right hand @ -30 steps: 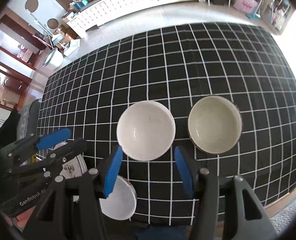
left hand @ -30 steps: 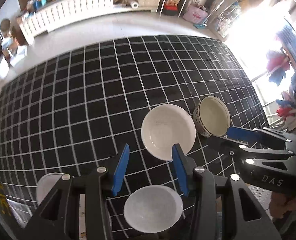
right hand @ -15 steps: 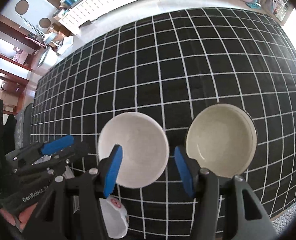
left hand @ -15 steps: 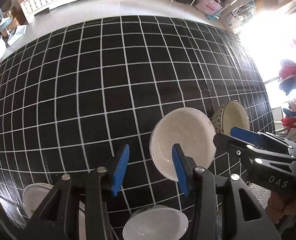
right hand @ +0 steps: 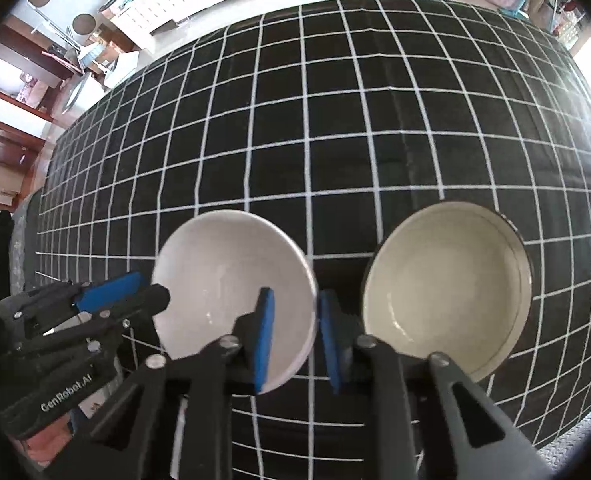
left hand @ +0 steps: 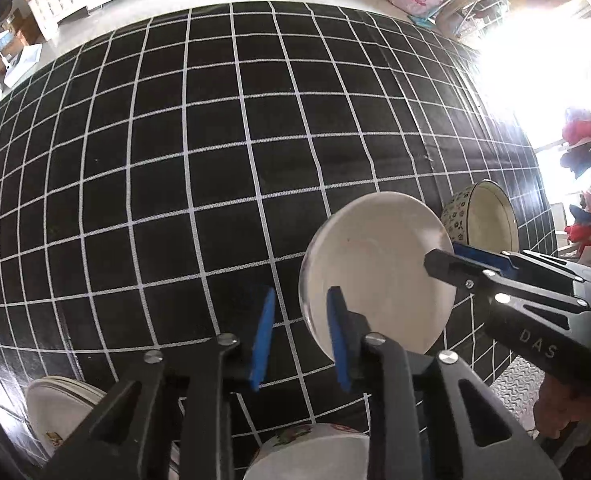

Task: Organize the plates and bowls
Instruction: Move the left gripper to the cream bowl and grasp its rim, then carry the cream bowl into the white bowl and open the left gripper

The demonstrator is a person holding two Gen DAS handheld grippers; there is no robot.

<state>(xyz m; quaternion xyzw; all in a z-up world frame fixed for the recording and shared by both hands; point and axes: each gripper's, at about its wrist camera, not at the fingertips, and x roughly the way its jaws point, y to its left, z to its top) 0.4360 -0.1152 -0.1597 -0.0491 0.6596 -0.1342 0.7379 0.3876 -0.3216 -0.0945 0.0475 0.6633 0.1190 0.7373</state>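
Observation:
A plain white bowl (left hand: pixel 375 276) (right hand: pixel 231 276) sits on the black checked tablecloth (left hand: pixel 215 140). My left gripper (left hand: pixel 300 340) straddles its left rim, one pad inside and one outside, jaws narrowed; it also shows in the right wrist view (right hand: pixel 135 292). My right gripper (right hand: pixel 293 338) straddles the bowl's right rim in the same way; it also shows in the left wrist view (left hand: pixel 451 260). Whether either pair of pads presses the rim is unclear. A cream bowl with a patterned outside (left hand: pixel 483 216) (right hand: pixel 447 296) stands just right of the white bowl.
A small white dish with a red print (left hand: pixel 311 456) lies at the near edge below my left gripper. A stack of white plates (left hand: pixel 55 408) sits at the near left corner. The tablecloth (right hand: pixel 295 120) stretches away behind the bowls.
Both grippers have moved in onto the white bowl from either side. Their jaws have narrowed around its rim. The bowl now looks larger and closer in both views.

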